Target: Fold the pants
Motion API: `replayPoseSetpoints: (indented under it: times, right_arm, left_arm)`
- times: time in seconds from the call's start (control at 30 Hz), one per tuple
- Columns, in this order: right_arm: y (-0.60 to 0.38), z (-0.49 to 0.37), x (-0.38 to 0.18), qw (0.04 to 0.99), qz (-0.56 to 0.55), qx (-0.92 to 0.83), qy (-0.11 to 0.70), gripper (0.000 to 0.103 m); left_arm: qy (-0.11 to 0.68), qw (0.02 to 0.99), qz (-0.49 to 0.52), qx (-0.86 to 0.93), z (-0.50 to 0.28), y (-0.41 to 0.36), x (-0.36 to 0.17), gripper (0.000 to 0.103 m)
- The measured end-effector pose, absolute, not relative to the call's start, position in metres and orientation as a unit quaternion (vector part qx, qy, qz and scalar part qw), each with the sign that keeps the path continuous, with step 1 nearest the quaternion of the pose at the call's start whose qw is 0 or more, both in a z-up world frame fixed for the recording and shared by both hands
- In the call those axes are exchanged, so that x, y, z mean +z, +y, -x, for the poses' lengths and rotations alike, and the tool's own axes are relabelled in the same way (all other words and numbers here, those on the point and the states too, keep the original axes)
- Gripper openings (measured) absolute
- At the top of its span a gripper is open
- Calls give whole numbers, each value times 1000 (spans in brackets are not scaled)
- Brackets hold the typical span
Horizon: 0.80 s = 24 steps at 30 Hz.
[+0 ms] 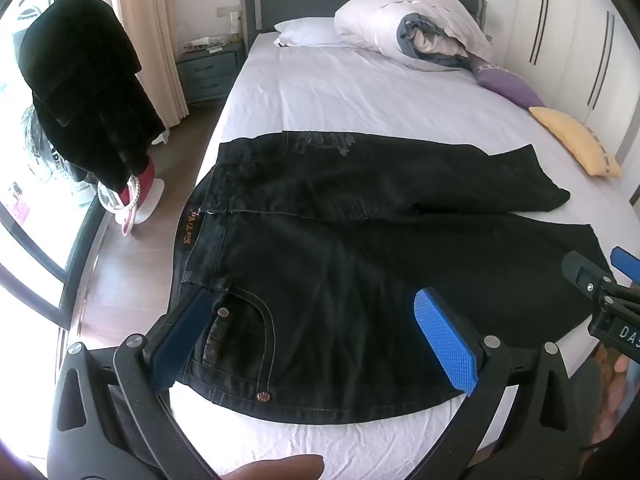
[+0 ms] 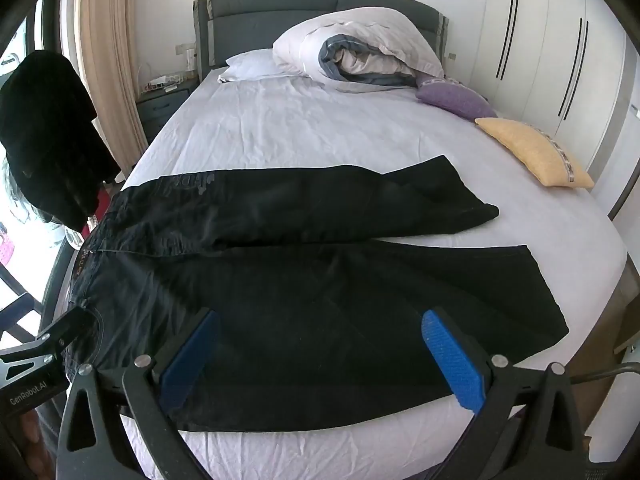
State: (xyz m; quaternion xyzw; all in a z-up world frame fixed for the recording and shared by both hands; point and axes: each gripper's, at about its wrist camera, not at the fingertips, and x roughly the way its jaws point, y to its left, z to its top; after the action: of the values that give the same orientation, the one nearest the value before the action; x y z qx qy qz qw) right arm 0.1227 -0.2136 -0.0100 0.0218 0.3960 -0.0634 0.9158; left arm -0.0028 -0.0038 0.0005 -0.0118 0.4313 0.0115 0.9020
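Black jeans (image 1: 360,248) lie flat across the white bed (image 1: 340,92), waistband at the left, both legs spread to the right; they also show in the right wrist view (image 2: 312,264). My left gripper (image 1: 316,332) is open above the near hip pocket, holding nothing. My right gripper (image 2: 320,356) is open over the near leg's thigh, holding nothing. Its tip shows at the left wrist view's right edge (image 1: 608,280). The left gripper's body shows at the right wrist view's left edge (image 2: 44,344).
A bundled duvet (image 2: 360,48), a white pillow (image 2: 252,64), a purple cushion (image 2: 452,98) and a yellow cushion (image 2: 532,152) lie at the bed's far and right side. A dark garment (image 1: 80,88) hangs left of the bed. White wardrobes (image 2: 560,60) stand at the right.
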Motion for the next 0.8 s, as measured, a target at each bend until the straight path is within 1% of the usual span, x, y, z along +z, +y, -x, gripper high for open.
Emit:
replayPoseSetpoints:
  times: [0.23,0.4,0.8]
  right_arm:
    - [-220,-127,-1,915,-22,-64,397,103]
    - [-212,-120,-15,915,-22,-64,398,103]
    - [-211,-121,-15,914,-23,-63,399,103]
  left_arm:
    - [433,901,12,9,4,-6,-3,103]
    - [433,901,12,9,4,-6,-4,103]
    - [434,901,12,9,4,-6,-4,103]
